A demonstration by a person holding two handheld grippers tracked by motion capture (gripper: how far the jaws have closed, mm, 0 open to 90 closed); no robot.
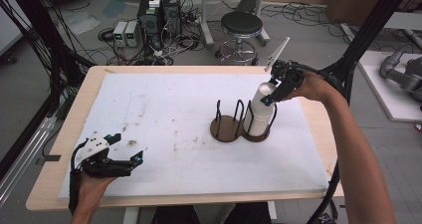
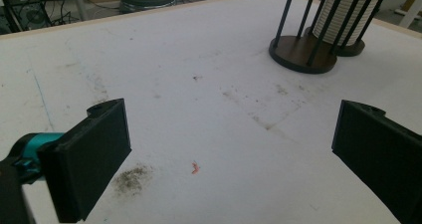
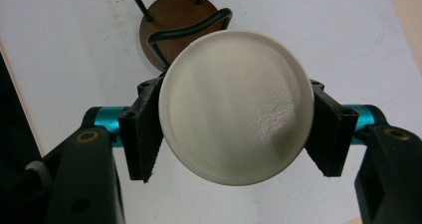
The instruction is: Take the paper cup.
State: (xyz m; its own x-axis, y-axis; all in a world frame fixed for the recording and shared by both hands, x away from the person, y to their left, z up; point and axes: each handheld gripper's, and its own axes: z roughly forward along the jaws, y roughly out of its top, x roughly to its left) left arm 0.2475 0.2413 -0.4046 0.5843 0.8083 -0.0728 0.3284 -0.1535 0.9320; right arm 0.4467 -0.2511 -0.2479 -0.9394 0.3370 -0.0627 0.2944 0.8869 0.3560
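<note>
The white mat on my wooden table lay wide and bare between my hands, stained with dark smudges; behind it stood a stool amid cables. My left gripper rested near the front left edge, jaws spread wide with nothing between them. My right gripper had its jaws pressed on the top white cup of the stack in the two-ring wire holder, well apart from the left. The stack's lower cups were hidden beneath it.
</note>
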